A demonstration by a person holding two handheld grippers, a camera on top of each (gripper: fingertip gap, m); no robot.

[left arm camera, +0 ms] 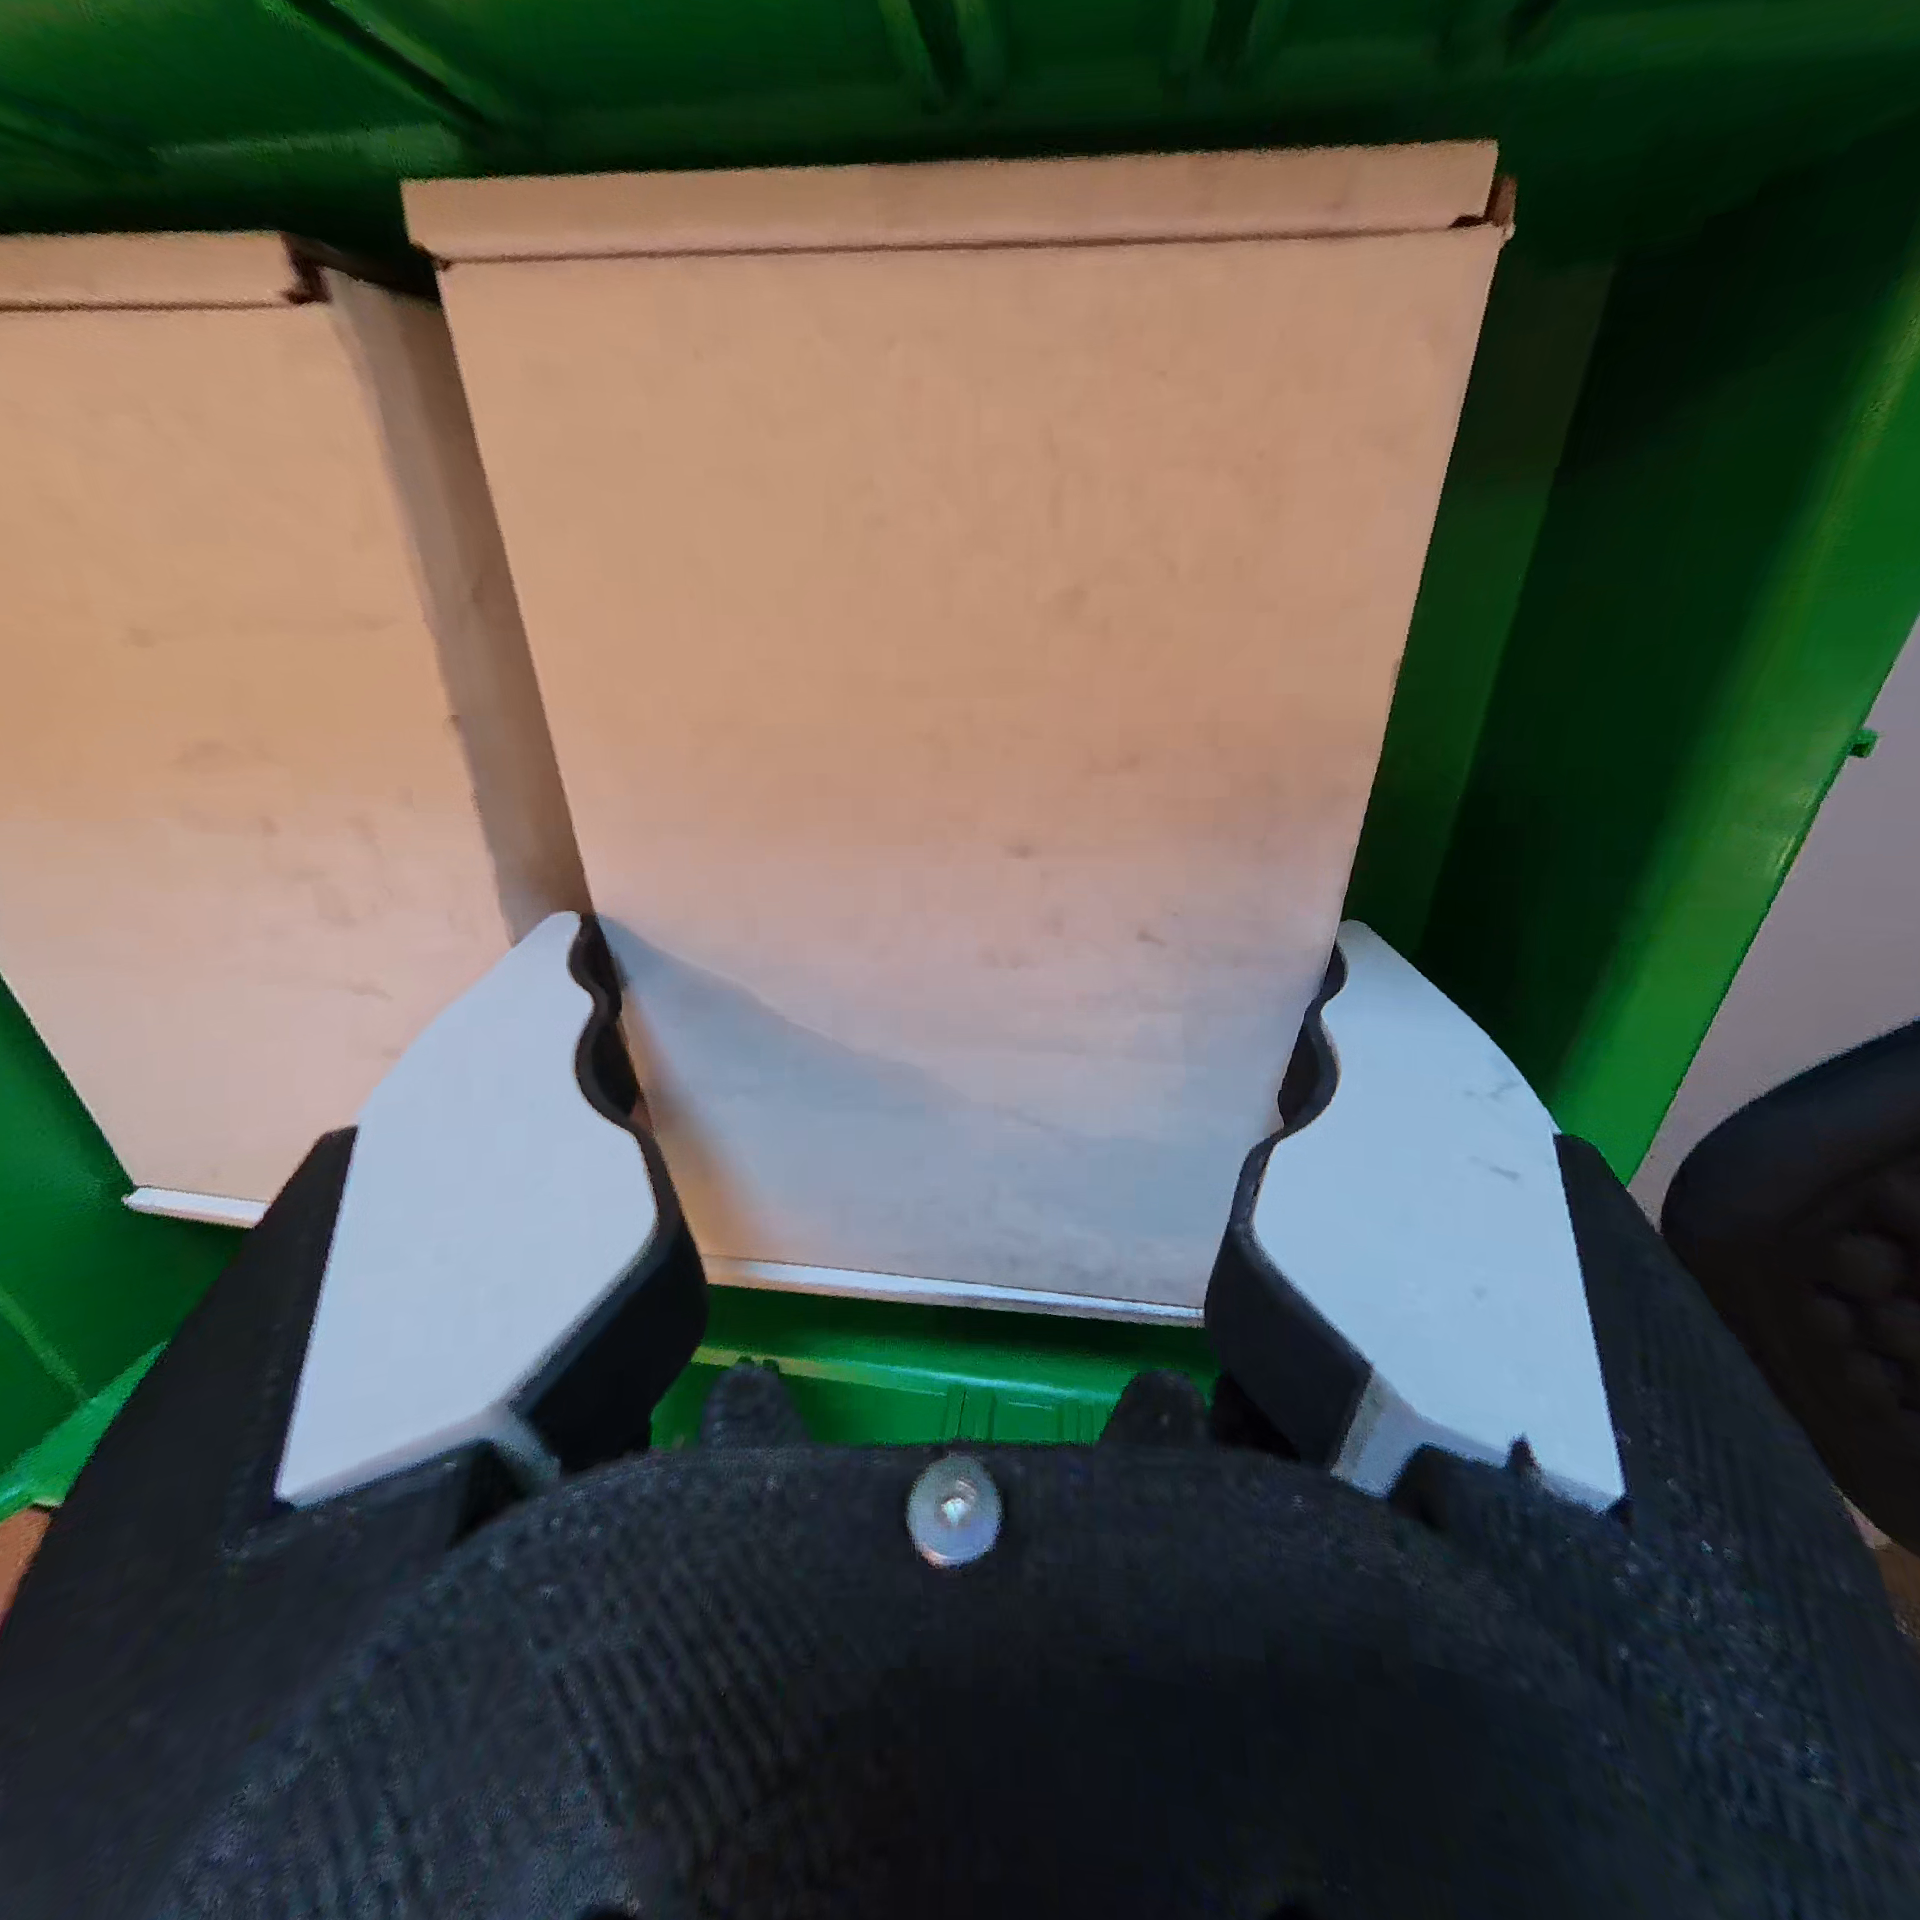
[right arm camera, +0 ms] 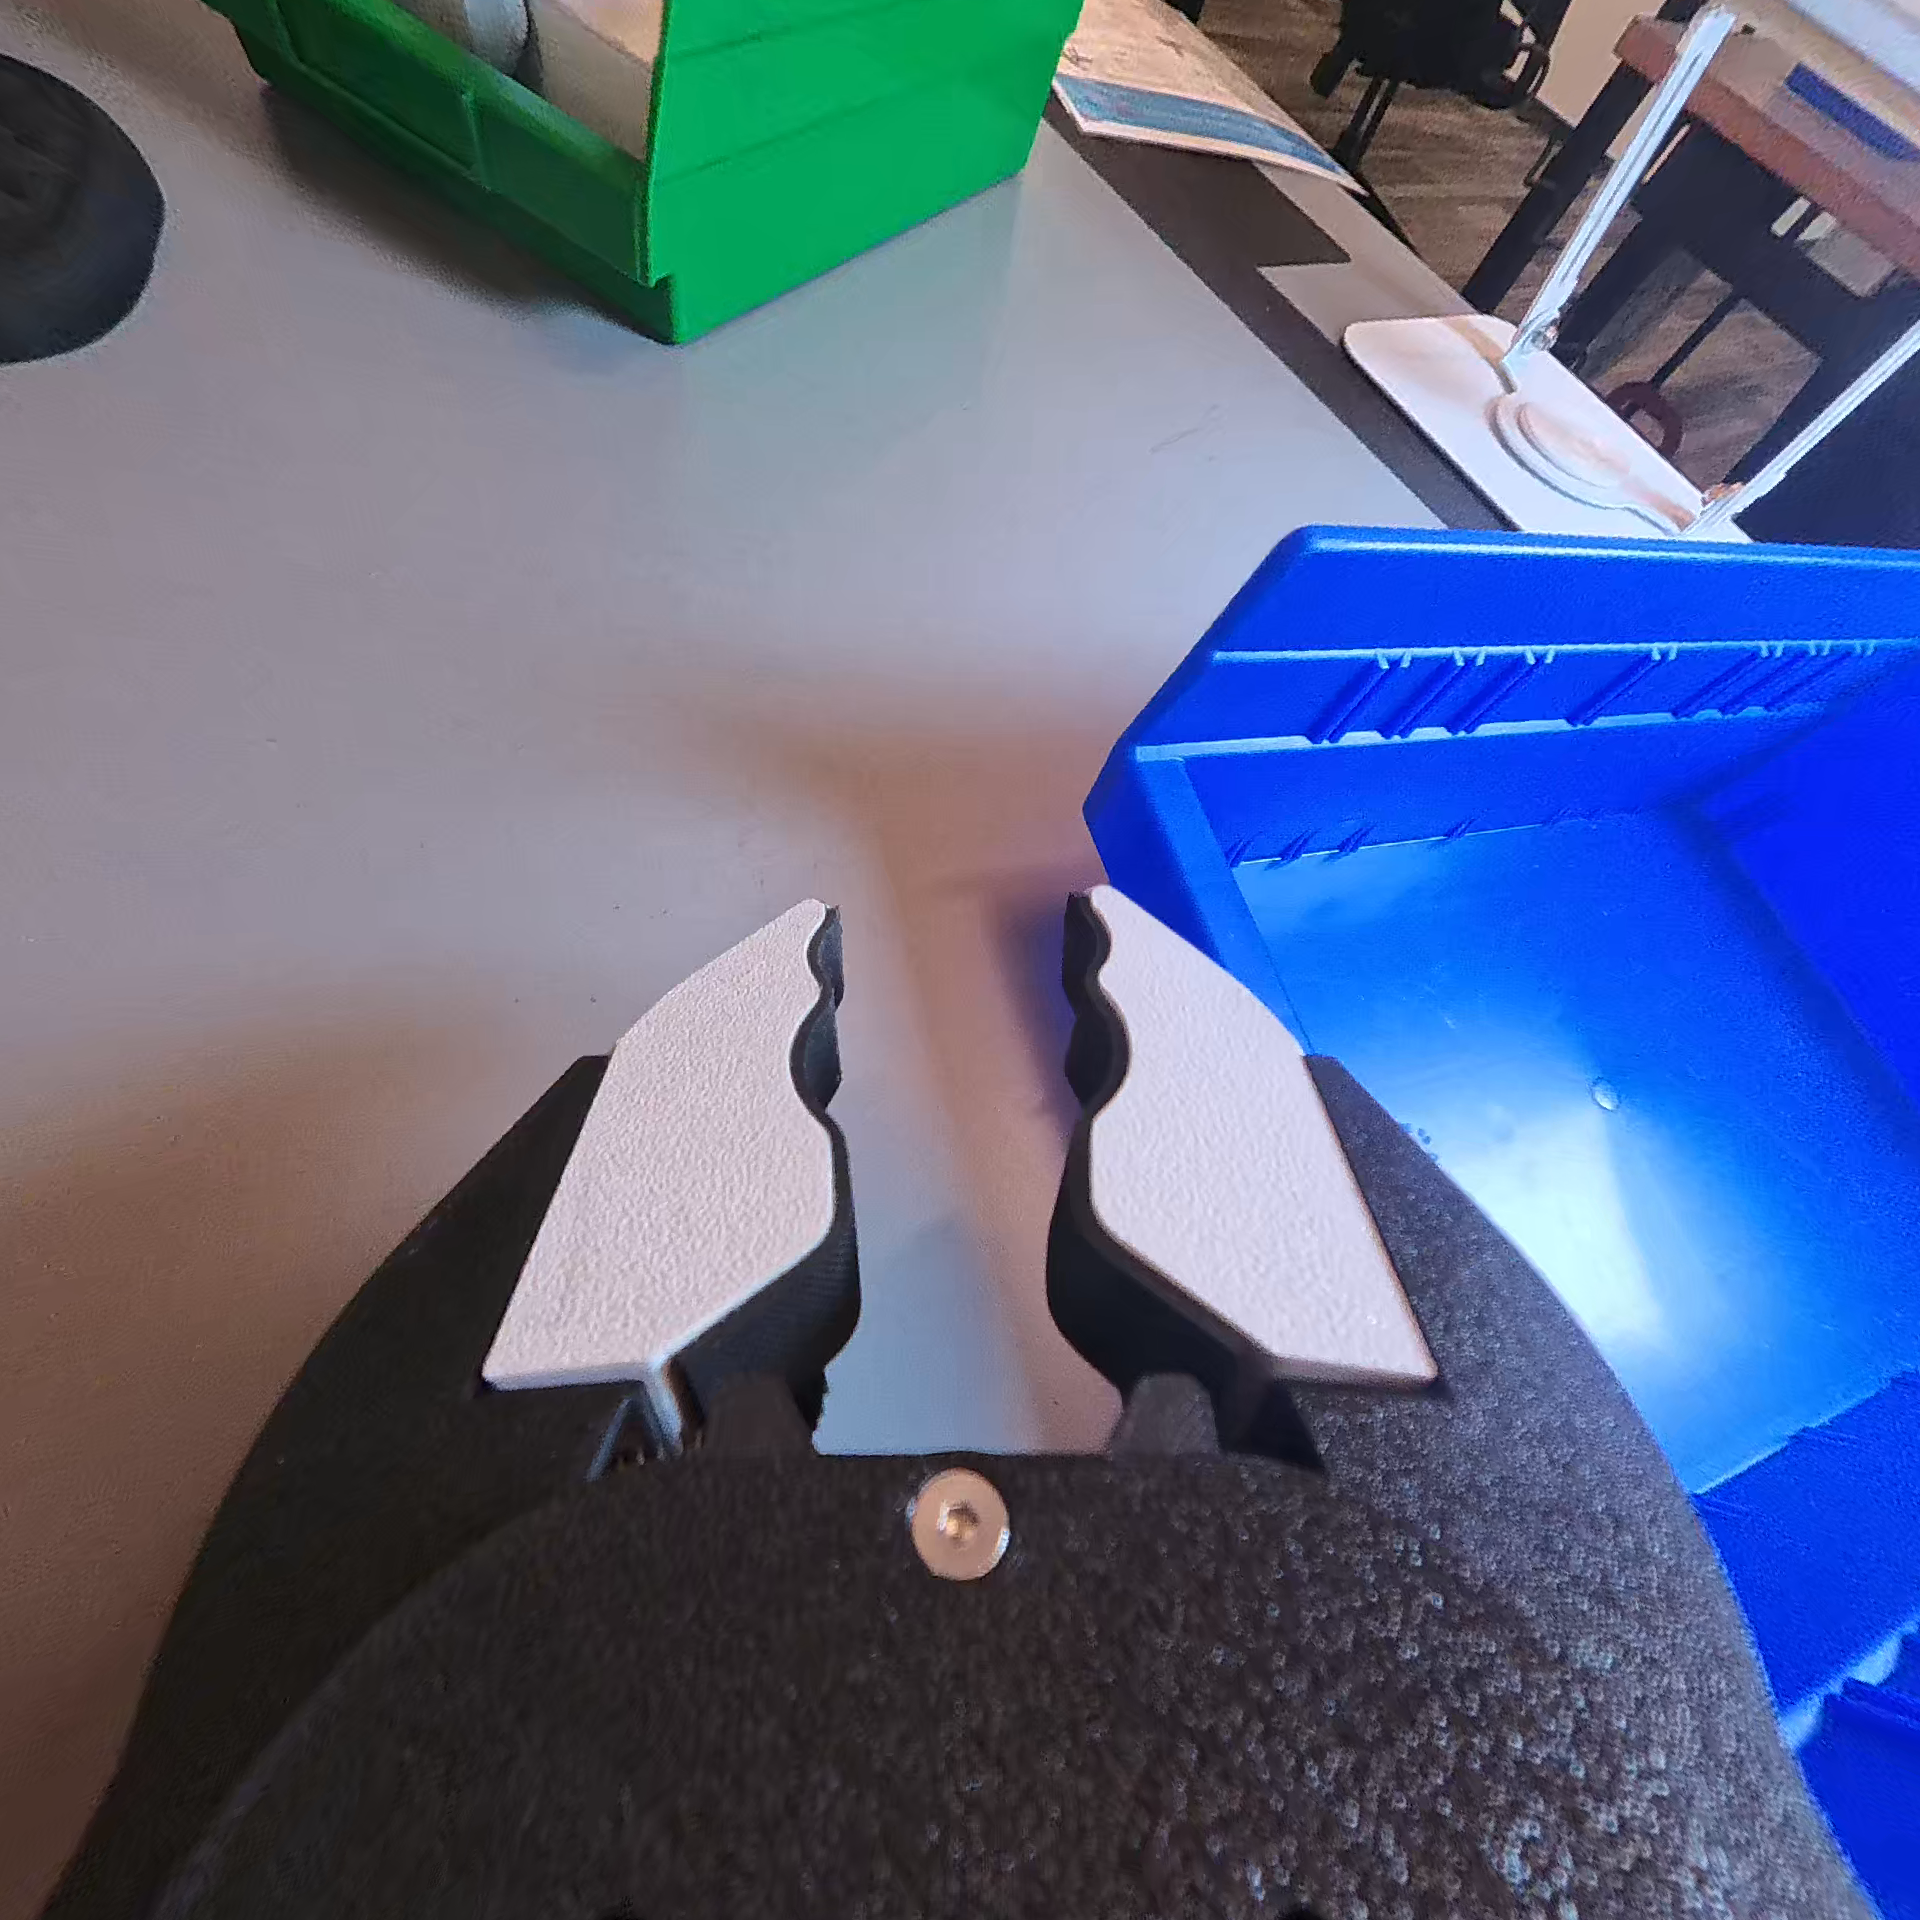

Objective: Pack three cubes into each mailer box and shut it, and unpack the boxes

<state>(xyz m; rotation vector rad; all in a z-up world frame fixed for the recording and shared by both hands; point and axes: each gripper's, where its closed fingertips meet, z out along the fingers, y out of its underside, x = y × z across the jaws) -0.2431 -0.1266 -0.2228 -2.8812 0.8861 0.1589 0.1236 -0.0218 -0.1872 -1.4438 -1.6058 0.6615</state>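
In the left wrist view a closed tan cardboard mailer box (left arm camera: 966, 644) stands on edge inside a green bin (left arm camera: 1621, 727). My left gripper (left arm camera: 961, 997) is shut on that box, one finger pressed on each side of its near end. A second closed mailer box (left arm camera: 208, 675) stands just left of it in the same bin. In the right wrist view my right gripper (right arm camera: 951, 935) is open and empty, low over the grey table (right arm camera: 468, 675), with a blue bin (right arm camera: 1558, 987) right beside it. No cubes are in view.
The green bin (right arm camera: 727, 156) also shows at the far left of the table in the right wrist view. The blue bin's visible inside is bare. A white stand base (right arm camera: 1486, 416) and papers (right arm camera: 1174, 114) lie past the table's right edge. A dark round object (left arm camera: 1808, 1268) shows at right. There is about 40 cm between the tips of the two grippers.
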